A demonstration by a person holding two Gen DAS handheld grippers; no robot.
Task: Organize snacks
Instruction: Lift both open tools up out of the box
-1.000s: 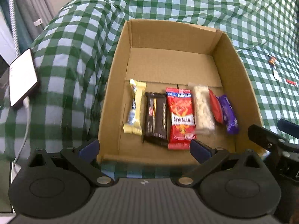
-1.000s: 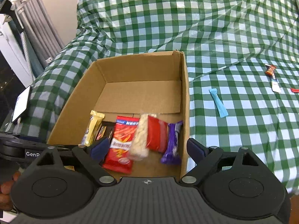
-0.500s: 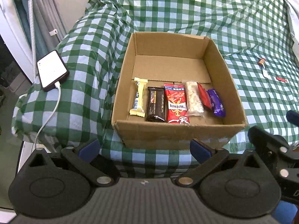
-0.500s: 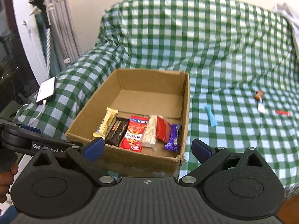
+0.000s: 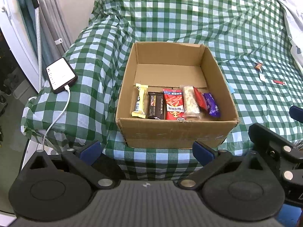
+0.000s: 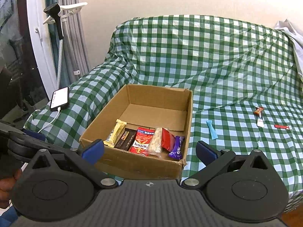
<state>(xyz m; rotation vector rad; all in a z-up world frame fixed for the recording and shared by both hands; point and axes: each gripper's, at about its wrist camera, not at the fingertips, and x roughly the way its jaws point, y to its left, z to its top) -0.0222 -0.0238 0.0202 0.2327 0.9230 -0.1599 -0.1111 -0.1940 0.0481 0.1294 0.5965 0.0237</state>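
Note:
An open cardboard box point(image 5: 176, 132) sits on the green checked cloth point(image 5: 189, 19). Across its near end lie, side by side, a yellow bar point(image 5: 140, 102), a dark bar point(image 5: 155, 105), a red packet point(image 5: 174, 104), a pale rice bar point(image 5: 190, 102), a small red pack point(image 5: 200, 100) and a purple bar point(image 5: 212, 104). My left gripper point(image 5: 146, 151) is open and empty, back from the box's front wall. My right gripper point(image 6: 149, 151) is wide open and empty, also short of the box point(image 6: 144, 166).
Loose on the cloth right of the box lie a blue stick point(image 6: 212, 130), a brown sweet point(image 6: 258, 110), a white sachet point(image 6: 260, 122) and a red stick point(image 6: 281, 127). A phone point(image 5: 60, 74) on a white cable rests on the left armrest. Curtains and a steamer stand at the left.
Both grippers have drawn back and up from over the box, which now sits smaller and farther off. The right jaws have spread a little wider. The snacks have not moved.

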